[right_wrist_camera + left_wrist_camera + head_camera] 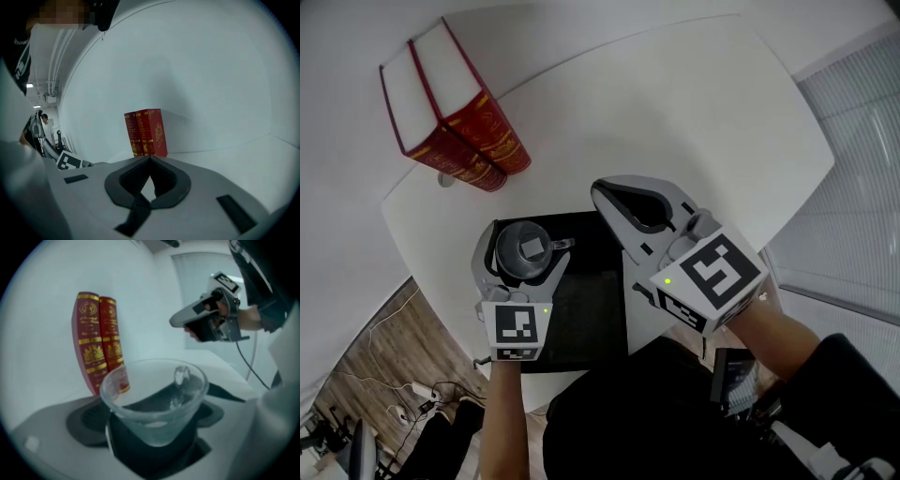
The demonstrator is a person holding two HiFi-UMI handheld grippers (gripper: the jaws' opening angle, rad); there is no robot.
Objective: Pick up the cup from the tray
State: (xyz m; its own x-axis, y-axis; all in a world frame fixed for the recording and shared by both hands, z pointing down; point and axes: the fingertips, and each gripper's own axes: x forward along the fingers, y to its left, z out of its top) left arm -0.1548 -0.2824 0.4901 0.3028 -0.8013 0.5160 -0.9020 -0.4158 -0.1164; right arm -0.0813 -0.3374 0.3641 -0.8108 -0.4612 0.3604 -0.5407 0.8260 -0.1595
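A clear glass cup (525, 248) with a handle stands on the black tray (591, 309), at its far left corner. My left gripper (523, 246) reaches around it, one jaw on each side of the cup. In the left gripper view the cup (154, 399) fills the gap between the wide-set jaws, and I see no pad pressing on the glass. My right gripper (602, 192) hovers above the tray's far right side with its jaws closed tip to tip and nothing held. It also shows in the left gripper view, right gripper (206, 317), raised above the table.
Two red books (455, 112) stand upright at the far left of the white table (675, 122); red books (145, 132) lie straight ahead of the right gripper. The table's left edge runs close to the tray, with wood floor and cables (403, 394) below.
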